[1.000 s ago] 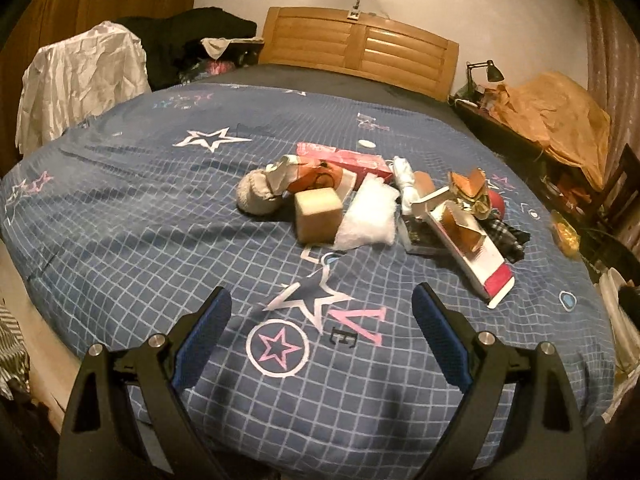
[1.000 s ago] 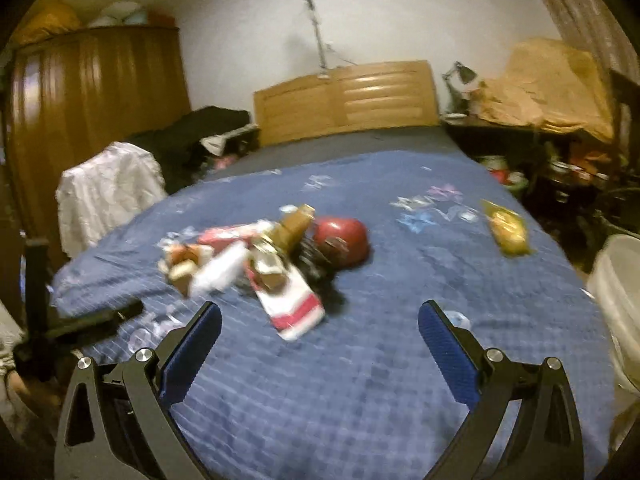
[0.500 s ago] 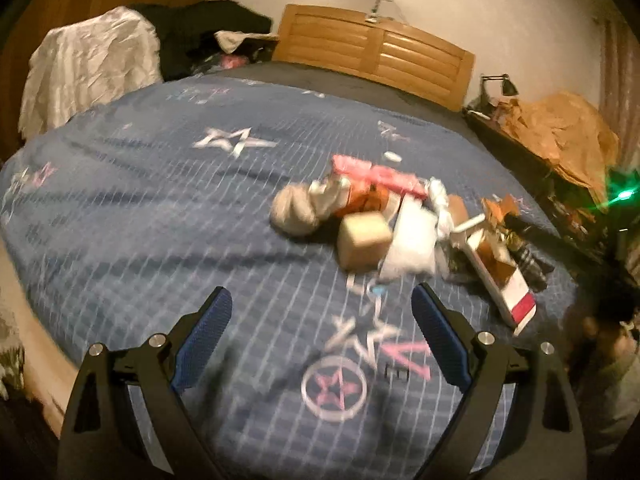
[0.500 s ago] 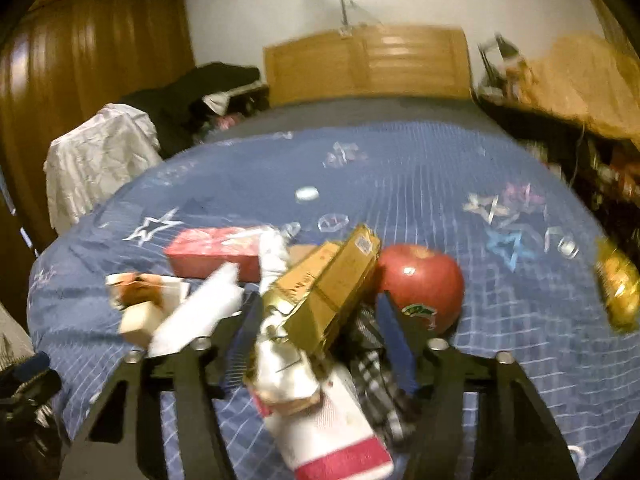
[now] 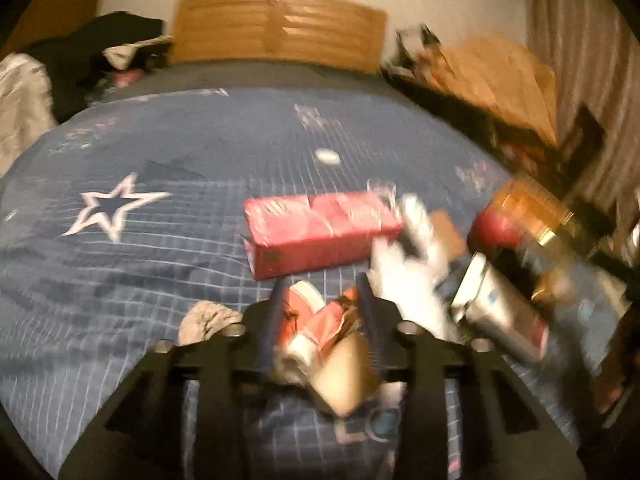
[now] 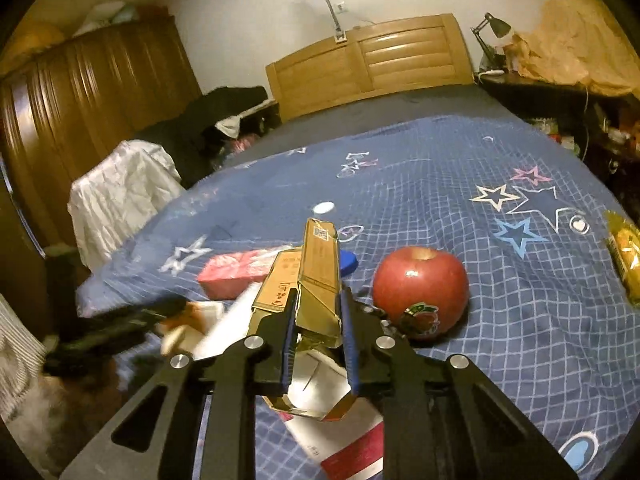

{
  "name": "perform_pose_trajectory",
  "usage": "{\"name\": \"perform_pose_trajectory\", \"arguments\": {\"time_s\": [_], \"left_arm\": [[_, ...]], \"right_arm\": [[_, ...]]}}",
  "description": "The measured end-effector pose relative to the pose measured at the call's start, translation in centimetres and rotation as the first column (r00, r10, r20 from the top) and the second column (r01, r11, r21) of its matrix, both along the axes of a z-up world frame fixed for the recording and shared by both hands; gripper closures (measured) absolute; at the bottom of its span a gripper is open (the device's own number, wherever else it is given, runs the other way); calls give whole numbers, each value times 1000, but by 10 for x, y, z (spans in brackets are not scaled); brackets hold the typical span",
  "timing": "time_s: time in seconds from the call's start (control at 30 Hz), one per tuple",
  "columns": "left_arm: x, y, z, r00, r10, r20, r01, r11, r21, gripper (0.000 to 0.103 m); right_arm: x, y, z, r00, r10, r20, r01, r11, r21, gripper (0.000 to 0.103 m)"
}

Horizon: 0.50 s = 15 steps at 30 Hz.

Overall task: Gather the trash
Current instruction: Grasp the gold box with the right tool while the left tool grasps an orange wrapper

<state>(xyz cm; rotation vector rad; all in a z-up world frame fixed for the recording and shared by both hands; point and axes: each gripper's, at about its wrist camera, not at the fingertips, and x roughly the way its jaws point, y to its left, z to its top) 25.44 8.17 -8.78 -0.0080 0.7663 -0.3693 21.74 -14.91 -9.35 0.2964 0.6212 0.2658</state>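
A pile of trash lies on the blue star-patterned bedspread (image 6: 460,184). My right gripper (image 6: 318,304) is shut on a torn gold carton (image 6: 318,276), over a white and red box (image 6: 340,436). A red apple (image 6: 420,284) sits just right of it. In the blurred left wrist view, my left gripper (image 5: 320,304) is closed around an orange and white crumpled wrapper (image 5: 316,328), with a beige cube (image 5: 344,376) just below. A pink box (image 5: 320,232) lies beyond, a white plastic bag (image 5: 408,276) and a silver tube (image 5: 500,308) to the right.
A yellow snack packet (image 6: 624,256) lies at the bed's right edge. A wooden headboard (image 6: 372,60) stands at the far end. A white cloth (image 6: 120,192) and dark clothes are piled on the left. A cluttered side table with a lamp (image 6: 496,28) stands on the right.
Both grippers moved forward into the pile and closed. The right one closed on the gold carton, the left one on the orange and white wrapper.
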Motion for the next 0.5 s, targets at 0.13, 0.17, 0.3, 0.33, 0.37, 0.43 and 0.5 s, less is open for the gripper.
{"name": "perform_pose_trajectory", "arguments": {"time_s": [0.13, 0.17, 0.3, 0.33, 0.37, 0.43, 0.5], "left_arm": [[-4, 4, 10, 999, -30, 22, 31, 999, -43, 97], [-7, 4, 13, 999, -31, 37, 32, 999, -37, 97], [-26, 9, 36, 994, -9, 108, 17, 997, -75, 97], [-34, 13, 44, 992, 2, 128, 10, 995, -98, 97], [-39, 15, 49, 991, 10, 137, 5, 994, -112, 97], [-54, 18, 62, 987, 14, 159, 7, 991, -135, 97], [-77, 12, 75, 983, -7, 184, 34, 989, -144, 97]], "right_arm": [[-17, -9, 17, 1000, 9, 24, -10, 999, 47, 82], [-21, -10, 21, 999, 11, 31, -12, 998, 53, 82], [-43, -19, 40, 998, 17, 63, -22, 996, 89, 82], [-49, -22, 44, 997, 19, 69, -25, 995, 93, 82], [-54, -23, 48, 997, 21, 75, -28, 995, 96, 82], [-70, -30, 58, 996, 24, 89, -32, 995, 93, 82], [-88, -37, 64, 996, 37, 87, -44, 996, 80, 82]]}}
